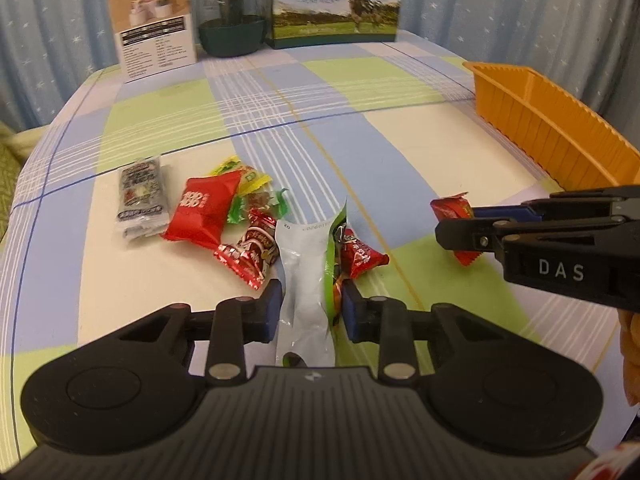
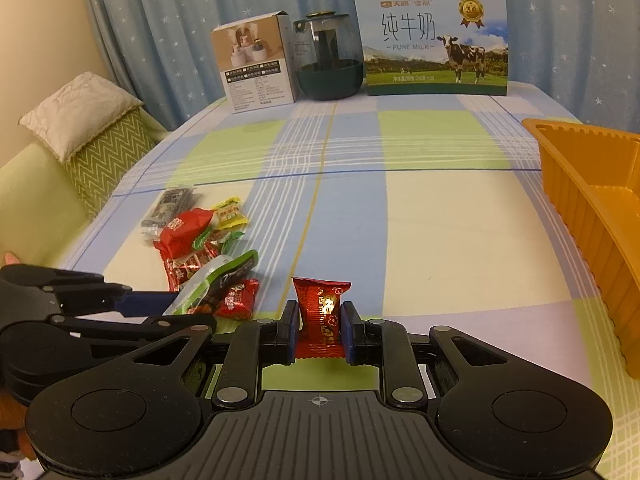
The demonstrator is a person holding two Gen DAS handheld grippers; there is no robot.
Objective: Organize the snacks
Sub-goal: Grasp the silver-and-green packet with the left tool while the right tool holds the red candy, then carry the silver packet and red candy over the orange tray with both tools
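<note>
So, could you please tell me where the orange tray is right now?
The orange tray sits at the right edge of the table in both wrist views, beyond and right of the right gripper, which grips a red candy; the snack pile lies far left.

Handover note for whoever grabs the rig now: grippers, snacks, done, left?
Left gripper: shut on the white-and-green packet, at the edge of the snack pile.
Right gripper: shut on a red candy, out past the pile on the tray's side.
Orange tray: far right; the part in view looks empty.
Pile: red, yellow, green and black-wrapped snacks on the tablecloth.
Done: both pieces gripped; none in the tray that I can see.
Left: drop both in the tray, then clear the pile.
</note>
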